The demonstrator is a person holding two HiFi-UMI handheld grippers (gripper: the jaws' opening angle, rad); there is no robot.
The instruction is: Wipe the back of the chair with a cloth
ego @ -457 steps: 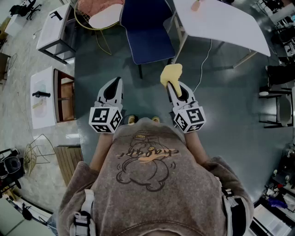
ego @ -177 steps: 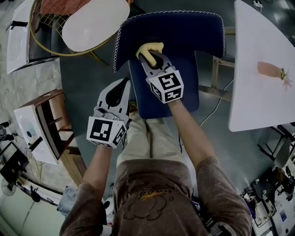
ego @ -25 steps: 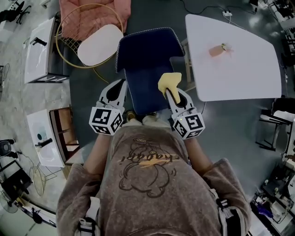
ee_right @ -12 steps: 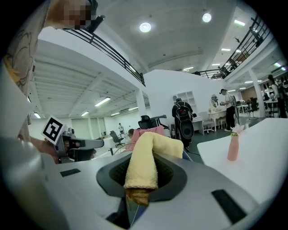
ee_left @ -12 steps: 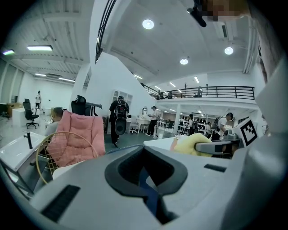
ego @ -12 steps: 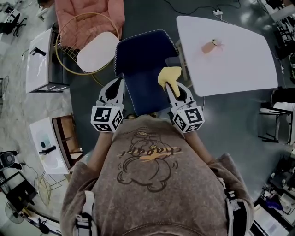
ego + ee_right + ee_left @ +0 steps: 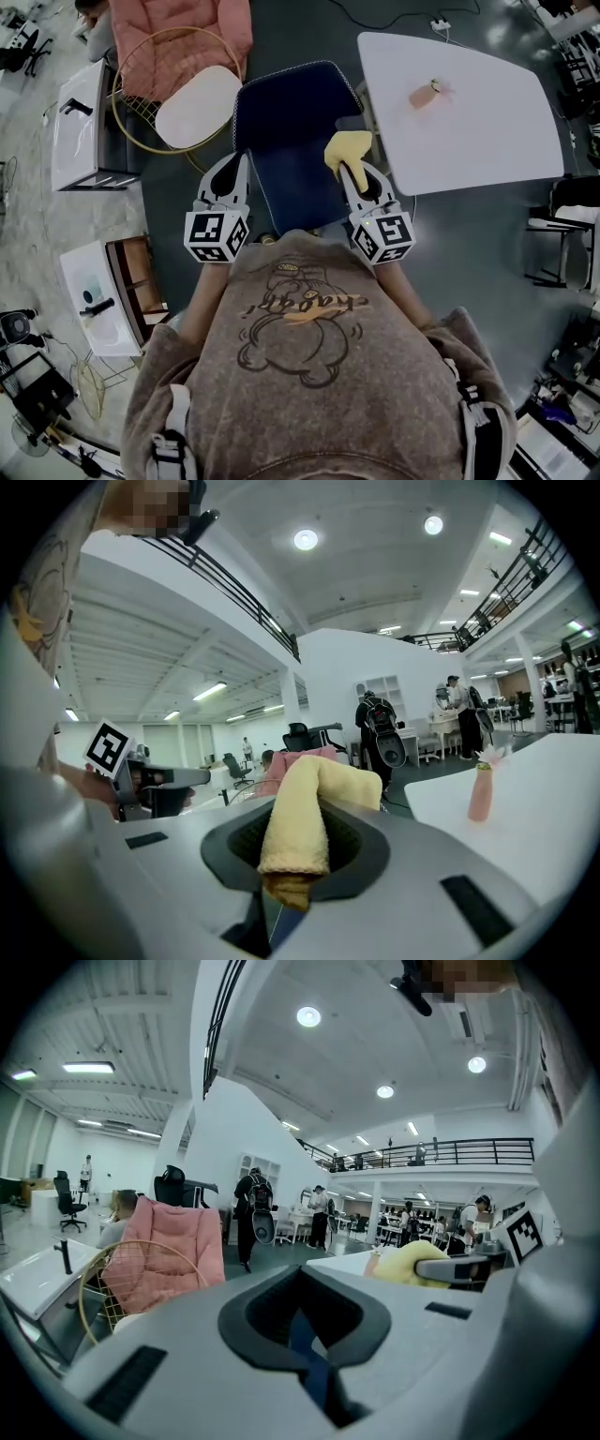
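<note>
A navy blue chair (image 7: 292, 117) with white stitched edging stands in front of me, its back toward the far side. My right gripper (image 7: 353, 174) hovers over the seat's right edge, shut on a yellow cloth (image 7: 345, 150) that bulges out past the jaws. In the right gripper view the cloth (image 7: 302, 813) folds up and over between the jaws of the right gripper (image 7: 295, 855). My left gripper (image 7: 231, 171) hangs by the seat's left edge, shut with nothing in it. In the left gripper view the left gripper (image 7: 305, 1321) shows only a thin slit of blue. Neither gripper touches the chair.
A white table (image 7: 469, 122) with a small pink vase (image 7: 425, 94) stands right of the chair. At the far left is a gold wire chair (image 7: 131, 84) with a pink cushion (image 7: 178, 33) and a white oval pad (image 7: 197, 106). White cabinets (image 7: 84, 112) line the left.
About seven seconds ago the cloth was pressed on the chair's back. Now both grippers are drawn back near my chest. Over the last second they barely moved.
</note>
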